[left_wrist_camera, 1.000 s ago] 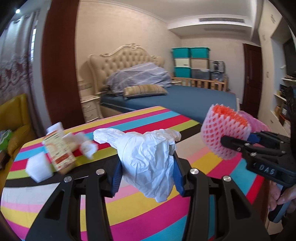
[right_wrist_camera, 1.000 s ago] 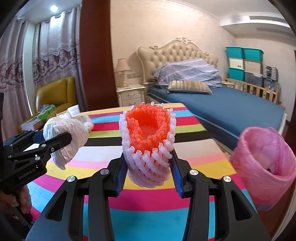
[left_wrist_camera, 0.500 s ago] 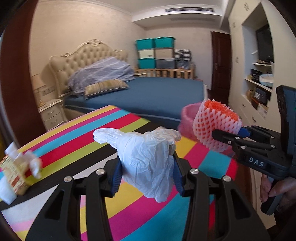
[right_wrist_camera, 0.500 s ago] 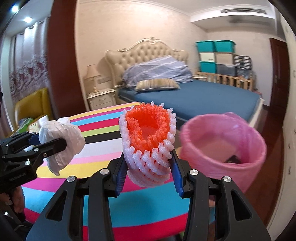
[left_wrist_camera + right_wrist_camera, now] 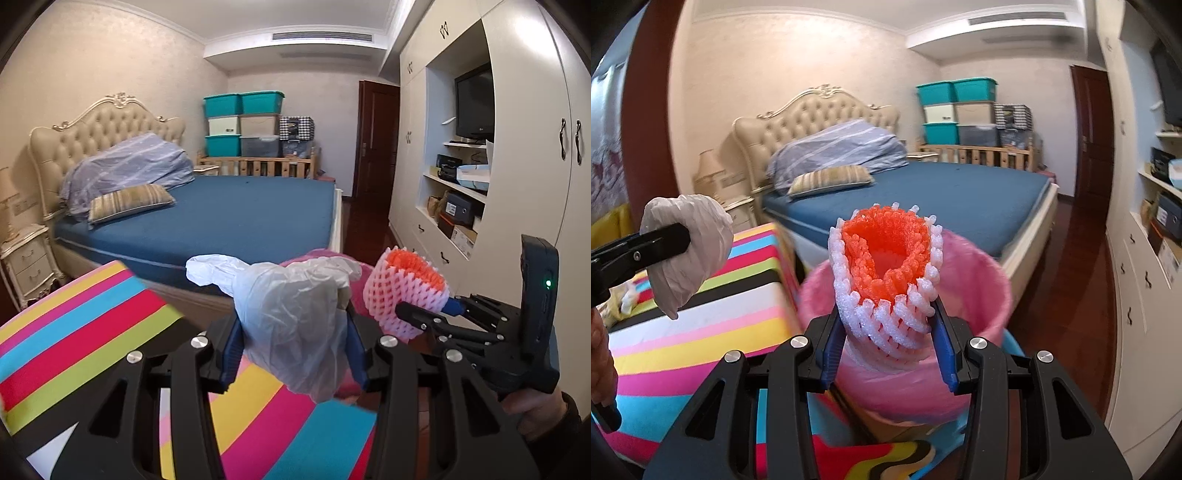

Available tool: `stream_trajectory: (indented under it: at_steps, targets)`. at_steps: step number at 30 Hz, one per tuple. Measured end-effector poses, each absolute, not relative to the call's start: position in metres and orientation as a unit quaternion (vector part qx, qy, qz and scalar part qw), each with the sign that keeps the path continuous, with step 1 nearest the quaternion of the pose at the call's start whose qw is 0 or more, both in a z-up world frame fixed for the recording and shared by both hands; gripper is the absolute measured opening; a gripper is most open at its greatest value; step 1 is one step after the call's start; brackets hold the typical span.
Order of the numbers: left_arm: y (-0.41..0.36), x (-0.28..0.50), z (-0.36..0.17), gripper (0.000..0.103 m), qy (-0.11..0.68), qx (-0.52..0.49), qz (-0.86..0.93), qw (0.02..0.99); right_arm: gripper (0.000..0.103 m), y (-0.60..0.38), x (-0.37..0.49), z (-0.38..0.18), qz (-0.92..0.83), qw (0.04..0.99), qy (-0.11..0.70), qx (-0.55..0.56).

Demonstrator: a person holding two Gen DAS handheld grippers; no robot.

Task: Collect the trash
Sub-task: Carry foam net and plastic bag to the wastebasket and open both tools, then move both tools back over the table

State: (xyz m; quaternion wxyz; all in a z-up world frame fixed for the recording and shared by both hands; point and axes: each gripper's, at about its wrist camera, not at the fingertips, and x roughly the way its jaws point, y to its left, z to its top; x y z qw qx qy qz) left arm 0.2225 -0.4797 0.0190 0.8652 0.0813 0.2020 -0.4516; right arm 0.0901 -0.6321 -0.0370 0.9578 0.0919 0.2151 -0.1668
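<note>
Right gripper [image 5: 886,325] clamps the foam fruit net [image 5: 886,280] right in front of the pink-lined bin [image 5: 975,280]; left gripper [image 5: 291,347] clamps a crumpled plastic glove [image 5: 291,314] beside it, over the striped bench [image 5: 81,332] edge. Best to get each piece fully over the bin mouth before letting go, net first since it looks closer. Both are light, so release low or they may drift out.

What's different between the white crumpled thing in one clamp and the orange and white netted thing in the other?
The white plastic glove is thin, limp film, crumpled and drooping; the foam fruit net is a springy mesh tube that stands up, holding its shape.

The glove is plain translucent white; the net is white outside, orange inside.

The left gripper holds the glove, the right gripper the net.

Both are clamped trash, near the pink-lined bin.
</note>
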Motion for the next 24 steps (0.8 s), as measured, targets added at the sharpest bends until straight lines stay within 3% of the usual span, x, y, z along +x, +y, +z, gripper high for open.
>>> stream_trajectory:
  at_steps: [11, 13, 15, 18, 20, 24]
  targets:
    - [-0.576, 0.262, 0.019, 0.051, 0.225, 0.065, -0.47, 0.851, 0.046, -0.677, 0.103, -0.043, -0.18, 0.955, 0.216, 0.093]
    - [-0.591, 0.271, 0.021, 0.059, 0.232, 0.058, -0.472, 0.849, 0.052, -0.68, 0.11, -0.045, -0.173, 0.956, 0.218, 0.091]
    - [-0.597, 0.283, 0.021, 0.074, 0.246, 0.038, -0.475, 0.844, 0.063, -0.683, 0.118, -0.049, -0.17, 0.956, 0.225, 0.086]
    - [-0.593, 0.293, 0.028, 0.086, 0.241, 0.018, -0.451, 0.859, 0.065, -0.683, 0.121, -0.053, -0.172, 0.954, 0.229, 0.087]
    - [-0.581, 0.296, 0.031, 0.092, 0.231, 0.015, -0.441, 0.867, 0.073, -0.682, 0.116, -0.051, -0.177, 0.954, 0.225, 0.088]
    - [-0.543, 0.295, 0.035, 0.098, 0.208, 0.034, -0.399, 0.892, 0.074, -0.675, 0.101, -0.044, -0.181, 0.956, 0.214, 0.092]
